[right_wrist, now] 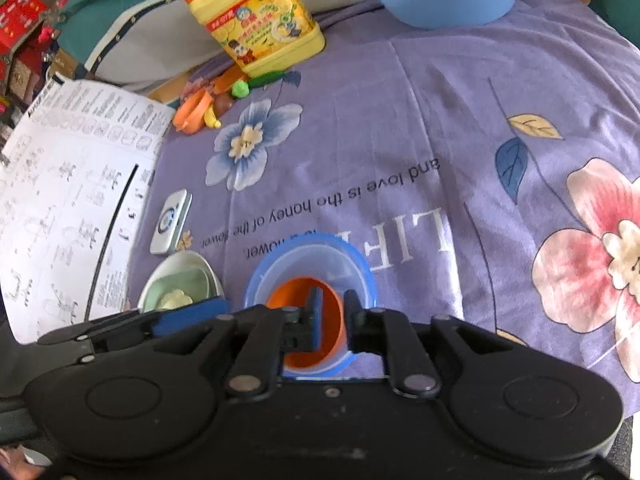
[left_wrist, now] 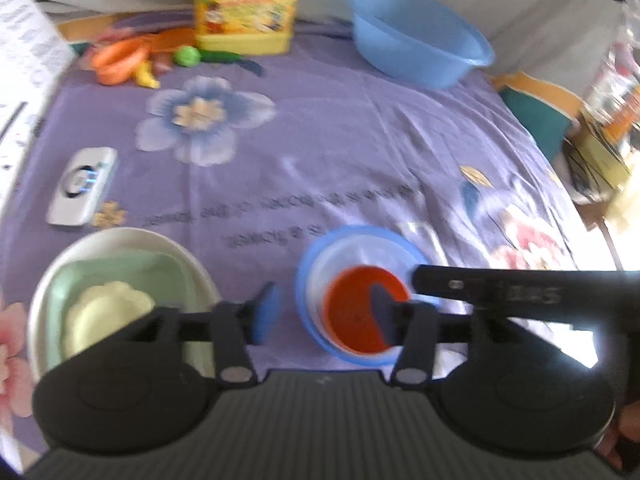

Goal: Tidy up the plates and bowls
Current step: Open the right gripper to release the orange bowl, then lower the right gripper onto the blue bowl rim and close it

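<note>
1. Bowl stack. An orange bowl [right_wrist: 320, 320] sits nested inside a clear bowl [right_wrist: 320, 264], which sits inside a blue-rimmed bowl [right_wrist: 260, 276]. The stack rests on the purple floral cloth [right_wrist: 440, 120], at about 6 o'clock in my right wrist view.
2. My right gripper [right_wrist: 332, 312]. Its jaws stand a small way apart, straddling the near wall of the orange bowl: one finger inside, one outside. I cannot tell whether the pads press the wall or have let go.
3. My left gripper [left_wrist: 324, 312]. Its jaws are wide apart and hold nothing. One blue pad hangs over bare cloth; the other overlaps the stack's rim in the picture, and contact cannot be judged through the blur.
4. Plate stack. At 7 o'clock in the left wrist view, a white oval plate [left_wrist: 120, 240] carries a green square dish [left_wrist: 132, 272] and a pale scalloped dish [left_wrist: 108, 304].
5. Surroundings. A silver device [left_wrist: 82, 186] lies at 9 o'clock, toy food pieces [left_wrist: 132, 60] at 11, a yellow detergent jug [left_wrist: 248, 4] at 12, a large blue basin [left_wrist: 420, 40] at 1 o'clock.
6. Progress, as I judge it. Both stacks look built, so the task appears nearly done. What remains is releasing the orange bowl, if held, and perhaps dealing with the basin.
</note>
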{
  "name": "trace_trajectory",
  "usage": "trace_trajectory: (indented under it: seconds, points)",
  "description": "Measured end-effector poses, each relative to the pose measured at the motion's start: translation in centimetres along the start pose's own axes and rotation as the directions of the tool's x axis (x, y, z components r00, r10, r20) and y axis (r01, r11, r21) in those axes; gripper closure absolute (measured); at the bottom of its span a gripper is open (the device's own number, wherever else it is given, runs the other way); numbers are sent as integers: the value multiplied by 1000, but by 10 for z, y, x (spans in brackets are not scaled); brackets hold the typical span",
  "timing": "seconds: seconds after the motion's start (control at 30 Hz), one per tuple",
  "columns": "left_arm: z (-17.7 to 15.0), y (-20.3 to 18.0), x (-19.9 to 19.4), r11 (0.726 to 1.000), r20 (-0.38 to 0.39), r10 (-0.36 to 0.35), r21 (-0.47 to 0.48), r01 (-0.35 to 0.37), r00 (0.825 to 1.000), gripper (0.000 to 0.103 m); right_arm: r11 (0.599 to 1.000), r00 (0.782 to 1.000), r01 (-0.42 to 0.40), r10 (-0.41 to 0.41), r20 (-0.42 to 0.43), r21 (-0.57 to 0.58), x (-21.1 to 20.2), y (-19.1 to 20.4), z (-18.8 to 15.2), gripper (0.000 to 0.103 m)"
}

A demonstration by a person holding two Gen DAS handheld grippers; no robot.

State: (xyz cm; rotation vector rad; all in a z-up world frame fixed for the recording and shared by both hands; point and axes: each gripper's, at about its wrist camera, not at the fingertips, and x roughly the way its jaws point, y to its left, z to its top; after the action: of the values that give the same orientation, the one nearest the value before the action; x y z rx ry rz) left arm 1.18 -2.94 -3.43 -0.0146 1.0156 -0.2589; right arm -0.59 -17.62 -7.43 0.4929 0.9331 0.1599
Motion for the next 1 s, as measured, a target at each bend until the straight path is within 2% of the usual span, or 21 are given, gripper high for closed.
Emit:
trace_trajectory:
  seconds: [0.03, 0.07, 0.1, 0.13, 0.2, 0.37, 0.47, 0.77, 0.9, 1.0]
  points:
    - [1, 4, -4, 1000, 16, 5, -13, -4, 1000, 28, 1000, 1000, 7, -7, 16, -1, -4, 0, 1, 62]
    - [1, 9, -9, 1000, 33, 3, -29, -2, 999, 18, 1000, 999, 15, -15, 35, -4, -9, -2, 2, 54]
    - [0, 14, -13, 999, 47, 2, -46, 1, 999, 12, 1000, 998, 25, -25, 53, -6, -13, -2, 3, 36]
    - [0, 18, -17, 998, 56, 1, -59, 2, 998, 1, 999, 997, 39, -38, 74, -10, -18, -3, 4, 20]
    - [-2, 27, -22, 997, 70, 9, -77, -3, 998, 0, 998, 993, 53, -51, 102, -22, -24, -3, 4, 11]
    - [-12, 46, -25, 993, 54, 26, -117, -19, 998, 0, 995, 987, 100, -95, 129, -31, -30, -8, -1, 1]
    - [-17, 54, -28, 991, 65, 41, -132, -32, 997, 0, 993, 987, 113, -111, 120, -18, -30, -14, -4, 0]
    - [-29, 51, -39, 993, 116, 89, -82, -79, 989, 0, 990, 985, 140, -136, 110, -29, -30, -10, -16, 0]
    - [-37, 50, -37, 993, 110, 107, -68, -100, 988, 0, 990, 985, 143, -141, 99, -16, -28, -11, -19, 0]
    - [-41, 49, -35, 994, 109, 95, -65, -88, 990, 0, 990, 986, 141, -140, 88, 0, -25, -13, -21, 0]
